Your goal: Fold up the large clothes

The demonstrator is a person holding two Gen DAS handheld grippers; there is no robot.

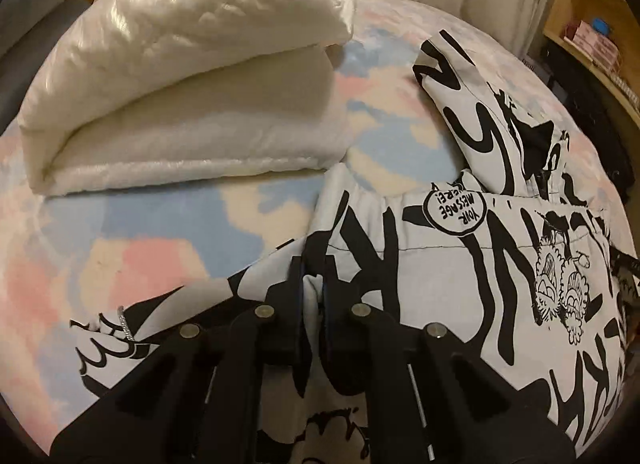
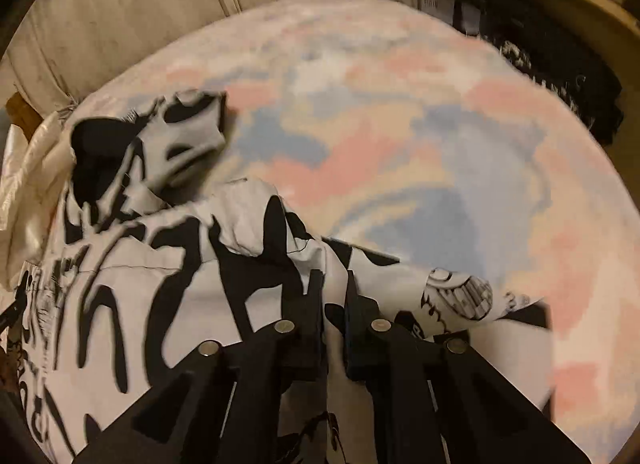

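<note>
Pinching thin folds of printed garment (image 1: 440, 264), left gripper (image 1: 314, 288) & right gripper (image 2: 334, 296) both clenched; cloth may slip when lifted.

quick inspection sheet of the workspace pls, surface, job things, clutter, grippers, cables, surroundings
surface: bed cover with pink, blue and cream patches, mostly bare on the right gripper's side
job's things: black and white printed garment, spread out and wrinkled, one part lying away toward the far side
clutter: folded white quilt next to the garment
grippers: left gripper shut on a pinch of the garment; right gripper shut on its fabric
cables: nothing seen
surroundings: pale curtain behind the bed; wooden shelf with small items, too dark to name
</note>
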